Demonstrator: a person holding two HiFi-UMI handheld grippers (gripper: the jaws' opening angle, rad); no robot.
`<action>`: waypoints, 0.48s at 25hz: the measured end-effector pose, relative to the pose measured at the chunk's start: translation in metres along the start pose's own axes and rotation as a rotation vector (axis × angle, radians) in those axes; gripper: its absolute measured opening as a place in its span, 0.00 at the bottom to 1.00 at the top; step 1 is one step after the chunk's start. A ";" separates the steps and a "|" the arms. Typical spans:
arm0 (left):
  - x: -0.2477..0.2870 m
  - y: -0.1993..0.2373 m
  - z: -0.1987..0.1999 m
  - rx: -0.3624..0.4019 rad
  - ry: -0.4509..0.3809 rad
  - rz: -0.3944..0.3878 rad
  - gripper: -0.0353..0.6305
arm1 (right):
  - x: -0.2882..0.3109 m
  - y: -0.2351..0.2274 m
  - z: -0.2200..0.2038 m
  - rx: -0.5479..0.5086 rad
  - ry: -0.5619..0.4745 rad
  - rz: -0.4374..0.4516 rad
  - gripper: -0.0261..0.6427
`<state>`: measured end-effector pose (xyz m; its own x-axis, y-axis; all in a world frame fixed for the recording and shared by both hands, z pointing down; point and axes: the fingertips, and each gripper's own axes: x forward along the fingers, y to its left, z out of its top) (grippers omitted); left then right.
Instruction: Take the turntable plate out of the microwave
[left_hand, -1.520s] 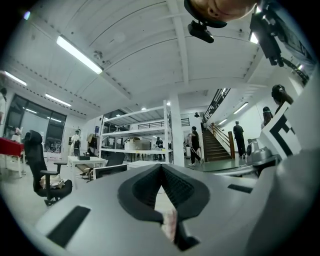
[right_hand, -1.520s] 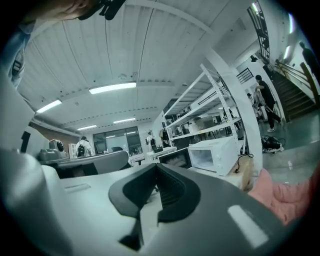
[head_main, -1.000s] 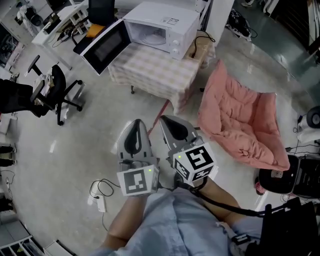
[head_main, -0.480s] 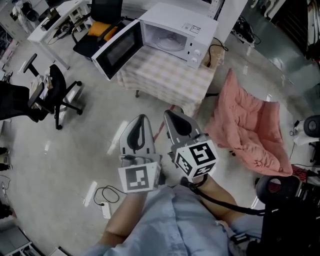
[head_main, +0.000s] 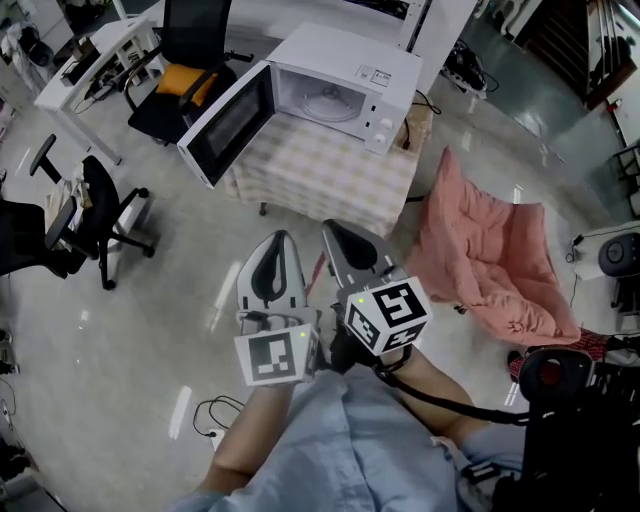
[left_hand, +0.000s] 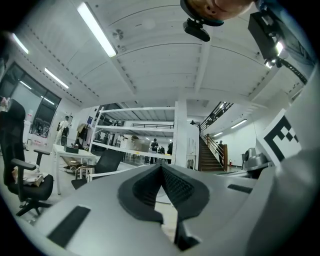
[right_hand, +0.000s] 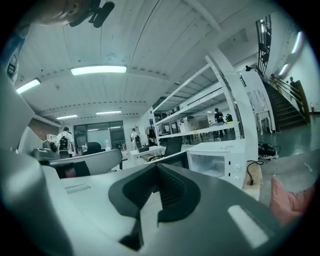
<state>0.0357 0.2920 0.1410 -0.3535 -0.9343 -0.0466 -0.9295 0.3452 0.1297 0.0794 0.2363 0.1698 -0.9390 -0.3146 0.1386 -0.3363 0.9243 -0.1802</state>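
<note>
Inside the microwave (head_main: 340, 75) the turntable plate (head_main: 325, 100) shows only as a pale round patch, its rim too small to make out. A checked cloth (head_main: 320, 175) hides the top of the table (head_main: 262, 208) and most of its legs. In the right gripper view the cavity is too pale to tell the plate. In the left gripper view the left hand-held gripper (left_hand: 161, 167) blocks the microwave. The person's sleeve (head_main: 340, 440) runs off the head view's bottom edge.
</note>
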 end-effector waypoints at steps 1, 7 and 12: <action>0.004 0.003 -0.001 -0.001 -0.001 0.000 0.06 | 0.004 -0.002 0.000 0.001 0.001 -0.004 0.04; 0.036 0.015 -0.013 0.017 0.015 -0.006 0.06 | 0.033 -0.024 -0.004 0.022 -0.005 -0.019 0.04; 0.073 0.023 -0.021 0.033 0.035 0.009 0.06 | 0.064 -0.052 -0.004 0.050 -0.010 -0.019 0.04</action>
<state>-0.0095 0.2305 0.1610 -0.3583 -0.9335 -0.0113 -0.9295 0.3556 0.0976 0.0370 0.1695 0.1917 -0.9329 -0.3345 0.1333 -0.3572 0.9063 -0.2258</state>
